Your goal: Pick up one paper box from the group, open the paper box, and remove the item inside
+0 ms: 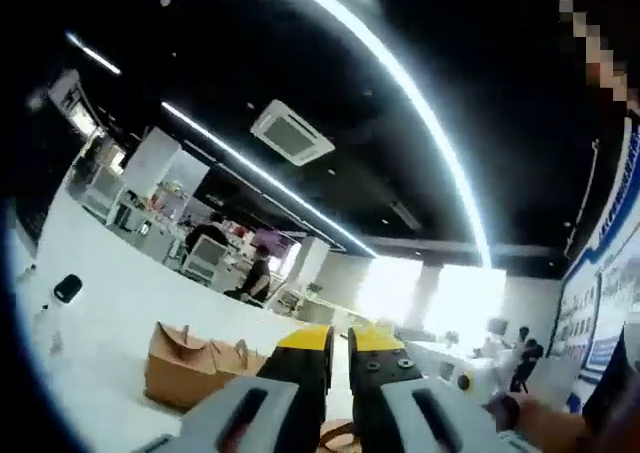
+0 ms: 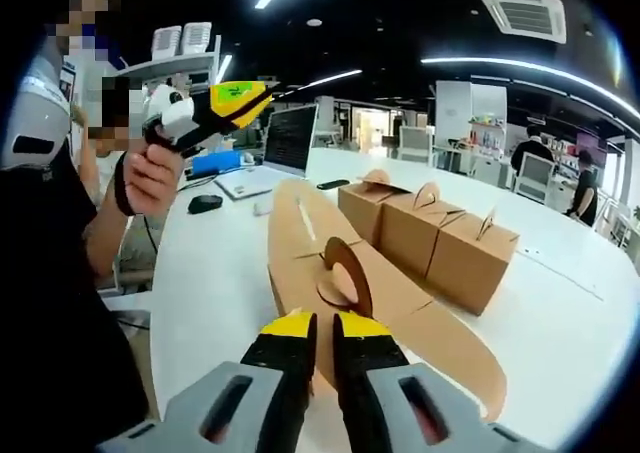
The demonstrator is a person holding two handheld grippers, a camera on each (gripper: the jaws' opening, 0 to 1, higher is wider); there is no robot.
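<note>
An unfolded brown paper box lies flat on the white table, its round handle tab standing up. My right gripper sits at its near edge, jaws pressed together on the cardboard. Three closed paper boxes stand in a row just behind it. My left gripper is held up in the air by a hand at the left, shut and holding nothing. In the left gripper view its yellow-tipped jaws point up toward the ceiling, with closed boxes below on the table.
A laptop, a black mouse and a phone lie at the table's far end. A person stands at the left edge. Desks, chairs and other people fill the room behind.
</note>
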